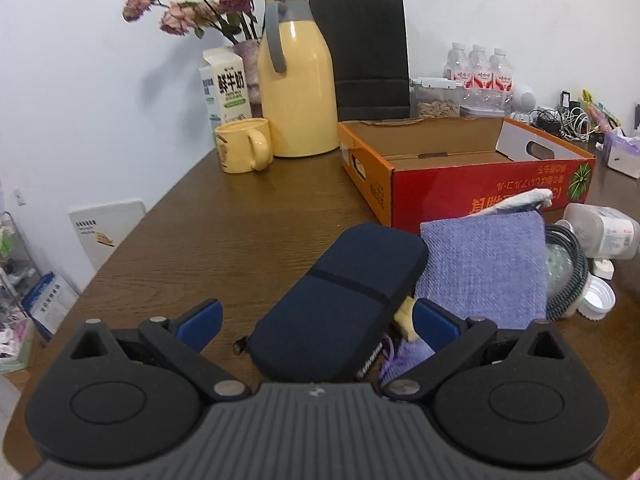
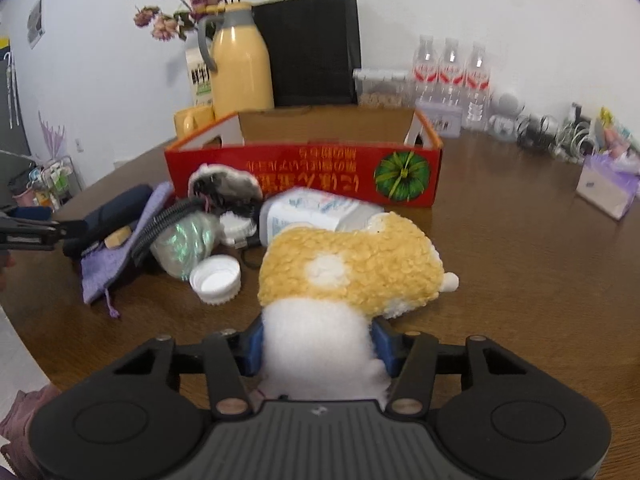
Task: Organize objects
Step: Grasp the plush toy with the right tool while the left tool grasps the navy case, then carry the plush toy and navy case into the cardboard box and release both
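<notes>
Right gripper [image 2: 318,346] clamps its blue pads on the white end of the fluffy yellow-and-white plush toy [image 2: 352,268], centre frame on the brown wooden table [image 2: 520,248], before the red cardboard box [image 2: 304,172]. Left gripper [image 1: 316,320] gapes wide, straddling the dark navy fabric case [image 1: 344,300] beside the lilac knitted cloth [image 1: 484,268], pads clear.

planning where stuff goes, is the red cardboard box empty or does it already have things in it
Empty, as far as visible: the left wrist view shows bare brown floor inside the red cardboard box; its near corner is hidden behind the front wall.
</notes>
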Tool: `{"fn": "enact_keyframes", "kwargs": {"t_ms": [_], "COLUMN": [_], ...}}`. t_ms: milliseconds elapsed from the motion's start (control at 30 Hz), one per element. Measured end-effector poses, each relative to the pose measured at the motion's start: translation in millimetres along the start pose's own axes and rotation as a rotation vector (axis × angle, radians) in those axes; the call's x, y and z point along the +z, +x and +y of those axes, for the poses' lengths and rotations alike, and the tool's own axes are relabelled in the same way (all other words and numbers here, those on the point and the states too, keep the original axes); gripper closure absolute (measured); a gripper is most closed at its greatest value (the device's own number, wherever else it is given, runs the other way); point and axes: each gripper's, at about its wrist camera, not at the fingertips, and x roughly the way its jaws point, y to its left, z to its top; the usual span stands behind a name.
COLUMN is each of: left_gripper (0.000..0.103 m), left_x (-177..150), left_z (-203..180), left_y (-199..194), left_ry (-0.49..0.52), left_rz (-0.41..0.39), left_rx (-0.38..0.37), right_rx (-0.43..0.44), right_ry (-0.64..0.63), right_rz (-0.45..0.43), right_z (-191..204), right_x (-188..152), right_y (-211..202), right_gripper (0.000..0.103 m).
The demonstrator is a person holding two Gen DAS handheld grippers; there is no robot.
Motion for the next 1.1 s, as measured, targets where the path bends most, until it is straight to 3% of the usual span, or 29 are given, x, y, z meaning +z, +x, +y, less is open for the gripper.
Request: {"fn": "enact_keyframes", "kwargs": {"t_ms": [267, 533, 700, 800, 967, 1100], "left_gripper": [0.0, 0.0, 0.0, 0.008, 0.03, 0.034], "left_x": [10, 20, 20, 18, 14, 14], "left_z": [7, 22, 31, 36, 34, 30], "left_y": [33, 57, 69, 71, 59, 47], "left_ry": [0.063, 0.043, 0.001, -0.057, -0.058, -0.065], "left_rz": [0.057, 0.115, 0.146, 0.148, 0.108, 0.085], "left_rx": [-0.087, -0.249, -0.31, -0.338, -0.322, -0.28], "right_rx": [-0.028, 0.006, 0.019, 0.022, 0.037, 0.054], "right_ry": [-0.017, -0.029, -0.046, -0.053, -0.063, -0.066], "right_rz": [-0.033, -0.034, -0.023, -0.019, -0.017, -0.02], "right_z": [7, 23, 32, 36, 40, 39], "right_x": [24, 44, 53, 57, 62, 65], "right_y": [1, 19, 28, 32, 37, 39], "right_gripper": [0.052, 0.052, 0.052, 0.052, 0.052, 0.052]}}
